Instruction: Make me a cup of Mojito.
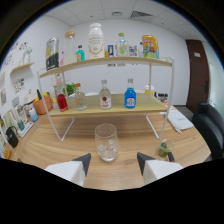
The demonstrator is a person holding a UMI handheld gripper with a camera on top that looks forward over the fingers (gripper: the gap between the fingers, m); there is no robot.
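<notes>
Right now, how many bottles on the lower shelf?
3 clear ones: red bottle toward the plant end, clear bottle with red label in the middle, blue bottle beside it. Other items near the red one are too small to identify. Gripper open, glass just ahead.

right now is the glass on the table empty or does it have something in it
Not empty: the upright glass, just ahead of the open gripper, holds ice cubes at its bottom. Whether there is liquid, cannot tell.

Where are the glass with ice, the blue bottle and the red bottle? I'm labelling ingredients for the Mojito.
glass with ice (106, 142): gripper view, on its clear wall above the ice.
blue bottle (130, 98): gripper view, on its blue body.
red bottle (62, 101): gripper view, on its red body.
</notes>
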